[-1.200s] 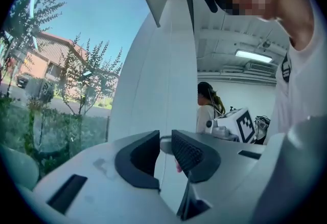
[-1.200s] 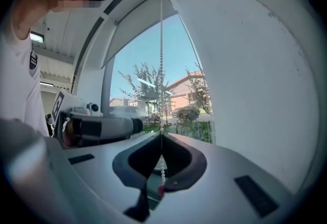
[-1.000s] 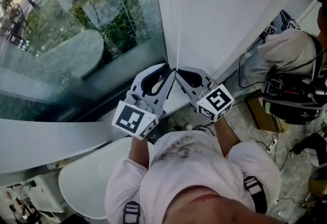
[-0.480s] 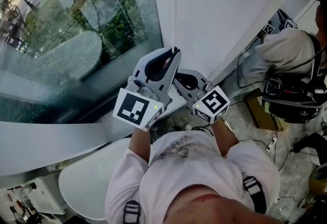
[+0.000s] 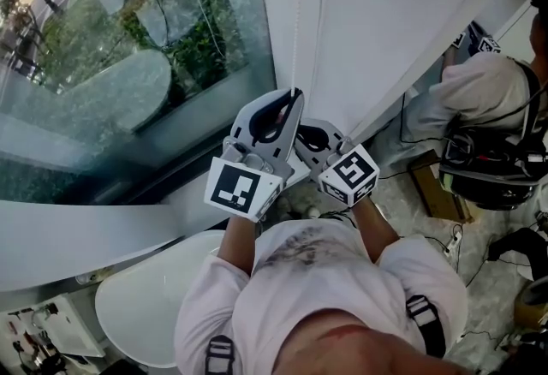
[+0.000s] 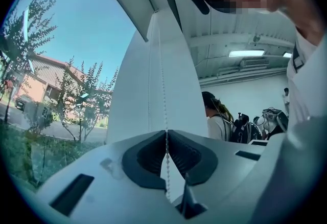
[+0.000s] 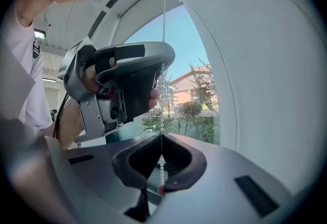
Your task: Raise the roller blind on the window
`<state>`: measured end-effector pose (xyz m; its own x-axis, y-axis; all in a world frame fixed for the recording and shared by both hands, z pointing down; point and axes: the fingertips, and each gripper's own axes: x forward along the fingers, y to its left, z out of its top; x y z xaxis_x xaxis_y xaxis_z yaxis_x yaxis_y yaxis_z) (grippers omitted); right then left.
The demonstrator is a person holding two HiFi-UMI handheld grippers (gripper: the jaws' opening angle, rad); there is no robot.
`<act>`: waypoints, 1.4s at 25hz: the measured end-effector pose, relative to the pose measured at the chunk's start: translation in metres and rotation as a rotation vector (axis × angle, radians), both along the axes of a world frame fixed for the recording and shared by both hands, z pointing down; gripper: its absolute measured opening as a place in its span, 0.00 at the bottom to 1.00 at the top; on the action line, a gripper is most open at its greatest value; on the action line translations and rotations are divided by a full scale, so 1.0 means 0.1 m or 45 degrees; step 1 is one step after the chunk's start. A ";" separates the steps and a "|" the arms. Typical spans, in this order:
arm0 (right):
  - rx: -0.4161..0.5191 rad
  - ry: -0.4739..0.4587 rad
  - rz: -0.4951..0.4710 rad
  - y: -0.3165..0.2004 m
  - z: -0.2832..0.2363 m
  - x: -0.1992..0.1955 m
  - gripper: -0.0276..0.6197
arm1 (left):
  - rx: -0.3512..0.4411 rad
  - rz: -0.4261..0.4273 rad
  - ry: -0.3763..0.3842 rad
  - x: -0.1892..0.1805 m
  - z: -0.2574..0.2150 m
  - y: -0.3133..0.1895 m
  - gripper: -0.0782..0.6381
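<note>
Bead chain (image 5: 296, 31) hangs straight down the edge of the roller blind (image 5: 394, 14) beside the window glass (image 5: 128, 56) in the head view, and meets the tips of the left claw (image 5: 296, 96). Left gripper view: jaws pressed together on the bead chain, which runs between the pads and on below them, with the roller blind directly behind. Right gripper view: right claw (image 7: 161, 135) likewise clamped on the same bead chain, with the left claw gripping it higher up.
</note>
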<state>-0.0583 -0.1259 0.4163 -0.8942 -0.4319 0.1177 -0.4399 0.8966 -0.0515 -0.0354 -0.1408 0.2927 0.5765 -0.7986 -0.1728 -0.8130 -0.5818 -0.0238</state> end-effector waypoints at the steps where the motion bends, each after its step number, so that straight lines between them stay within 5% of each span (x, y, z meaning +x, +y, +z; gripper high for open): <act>1: -0.007 0.005 0.001 0.00 0.03 0.00 0.14 | -0.006 -0.002 -0.003 -0.01 0.04 0.00 0.13; 24: -0.112 0.118 0.016 0.02 0.58 0.06 0.14 | -0.161 -0.018 0.028 -0.02 0.59 0.01 0.13; 35: -0.090 0.092 -0.007 0.08 0.57 0.05 0.14 | -0.139 -0.008 0.042 -0.02 0.57 0.06 0.13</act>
<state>-0.0529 -0.1180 0.4732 -0.8846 -0.4154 0.2121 -0.4398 0.8943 -0.0828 -0.0378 -0.1349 0.3498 0.5672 -0.8171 -0.1035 -0.8157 -0.5746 0.0666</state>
